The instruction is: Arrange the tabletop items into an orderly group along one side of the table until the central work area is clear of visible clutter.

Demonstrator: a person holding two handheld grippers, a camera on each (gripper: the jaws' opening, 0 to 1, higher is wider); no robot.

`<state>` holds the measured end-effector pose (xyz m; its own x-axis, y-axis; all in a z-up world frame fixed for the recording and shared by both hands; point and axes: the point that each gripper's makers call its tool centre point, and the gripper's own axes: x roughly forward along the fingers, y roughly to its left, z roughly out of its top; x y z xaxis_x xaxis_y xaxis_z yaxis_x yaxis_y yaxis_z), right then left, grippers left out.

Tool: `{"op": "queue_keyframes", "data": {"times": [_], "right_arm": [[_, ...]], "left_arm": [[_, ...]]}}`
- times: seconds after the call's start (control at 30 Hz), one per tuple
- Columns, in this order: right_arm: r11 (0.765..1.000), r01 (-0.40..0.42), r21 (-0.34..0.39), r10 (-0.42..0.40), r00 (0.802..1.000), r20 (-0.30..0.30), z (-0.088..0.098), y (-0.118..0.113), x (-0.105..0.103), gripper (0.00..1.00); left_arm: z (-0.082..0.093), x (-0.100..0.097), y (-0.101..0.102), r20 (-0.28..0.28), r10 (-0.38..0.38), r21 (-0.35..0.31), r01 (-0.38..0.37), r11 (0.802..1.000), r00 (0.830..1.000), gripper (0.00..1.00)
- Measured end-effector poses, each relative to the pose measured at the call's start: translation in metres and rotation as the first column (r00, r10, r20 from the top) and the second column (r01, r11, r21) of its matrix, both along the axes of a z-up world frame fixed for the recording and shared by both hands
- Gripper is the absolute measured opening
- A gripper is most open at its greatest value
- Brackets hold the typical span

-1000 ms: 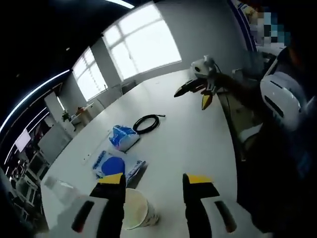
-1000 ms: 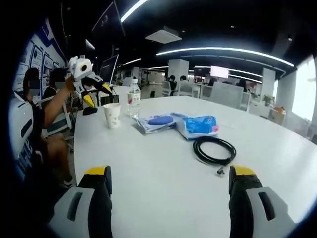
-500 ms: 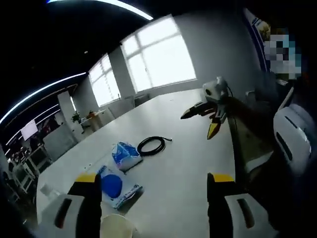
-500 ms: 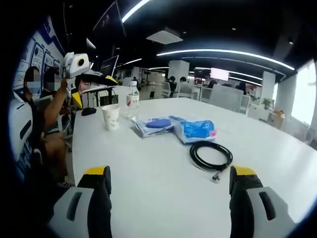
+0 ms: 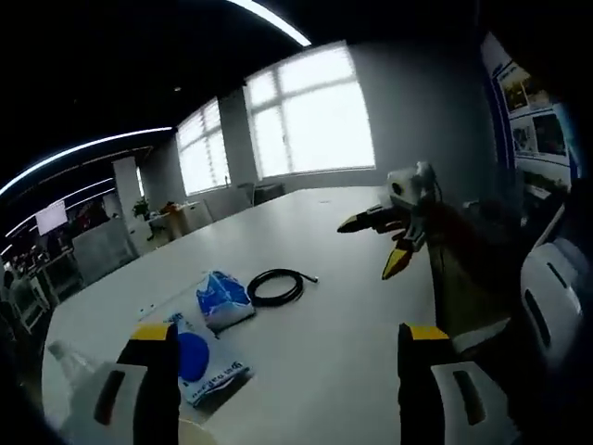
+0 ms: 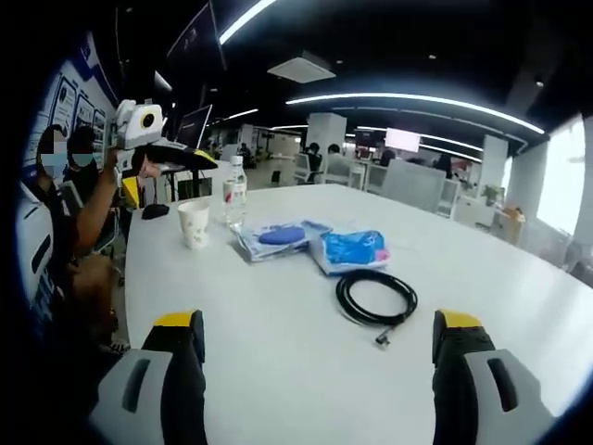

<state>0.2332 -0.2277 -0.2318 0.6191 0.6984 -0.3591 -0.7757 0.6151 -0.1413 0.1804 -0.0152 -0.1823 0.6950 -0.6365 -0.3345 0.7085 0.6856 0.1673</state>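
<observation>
On the white table (image 6: 278, 352) lie a coiled black cable (image 6: 375, 297), a blue packet (image 6: 352, 250) and a white pouch with a blue disc (image 6: 273, 238). Beyond them stand a paper cup (image 6: 194, 224) and a clear water bottle (image 6: 233, 202). My right gripper (image 6: 318, 338) hovers open over the near table edge, holding nothing. My left gripper (image 6: 170, 176) is held up in the air past the cup, jaws apart and empty. In the left gripper view the cable (image 5: 276, 286), packet (image 5: 222, 298) and pouch (image 5: 199, 363) lie ahead of my open left gripper (image 5: 287, 348), with the right gripper (image 5: 368, 248) open at the far right.
A person's sleeve (image 5: 463, 260) and a white chair (image 5: 551, 297) stand along the table's right side. People sit at the left beside the table (image 6: 65, 185). Office desks and chairs fill the background, and large windows (image 5: 315, 120) are behind the table's far end.
The left gripper has risen and tilted up, so the paper cup dropped out of its view. The right gripper's view shifted slightly. The items on the table have not moved.
</observation>
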Motion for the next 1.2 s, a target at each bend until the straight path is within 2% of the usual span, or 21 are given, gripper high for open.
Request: {"op": "queue_keyframes", "data": {"times": [0.3, 0.43, 0.63, 0.77, 0.87, 0.97, 1.2], "right_arm": [[0.999, 0.029, -0.017, -0.029, 0.999, -0.023, 0.003, -0.004, 0.017, 0.99], [0.999, 0.026, -0.021, -0.027, 0.999, -0.035, 0.003, -0.004, 0.021, 0.97], [0.999, 0.043, -0.028, -0.044, 0.998, -0.044, 0.005, -0.010, 0.033, 0.93], [0.997, 0.079, -0.025, -0.080, 0.995, -0.059, 0.006, -0.017, 0.047, 0.95], [0.996, 0.089, -0.031, -0.091, 0.993, -0.071, 0.005, -0.020, 0.053, 0.95], [0.993, 0.108, -0.036, -0.111, 0.991, -0.079, 0.003, -0.025, 0.061, 0.94], [0.989, 0.147, -0.022, -0.149, 0.983, -0.105, -0.003, -0.034, 0.086, 0.87]], "left_arm": [[-0.010, 0.014, -0.034, -0.056, -0.050, -0.042, 0.047, 0.998, 0.997, 0.96], [-0.014, 0.022, -0.044, -0.059, -0.067, -0.064, 0.064, 0.996, 0.996, 0.95], [-0.019, 0.042, -0.057, -0.087, -0.056, -0.111, 0.046, 0.993, 0.995, 0.93], [-0.027, 0.059, -0.071, -0.119, -0.042, -0.135, 0.026, 0.990, 0.992, 0.90], [-0.030, 0.074, -0.074, -0.123, 0.008, -0.153, -0.027, 0.988, 0.992, 0.87], [-0.035, 0.082, -0.079, -0.119, 0.013, -0.130, -0.028, 0.991, 0.993, 0.87], [-0.048, 0.101, -0.093, -0.149, 0.032, -0.143, -0.054, 0.988, 0.988, 0.86]]}}
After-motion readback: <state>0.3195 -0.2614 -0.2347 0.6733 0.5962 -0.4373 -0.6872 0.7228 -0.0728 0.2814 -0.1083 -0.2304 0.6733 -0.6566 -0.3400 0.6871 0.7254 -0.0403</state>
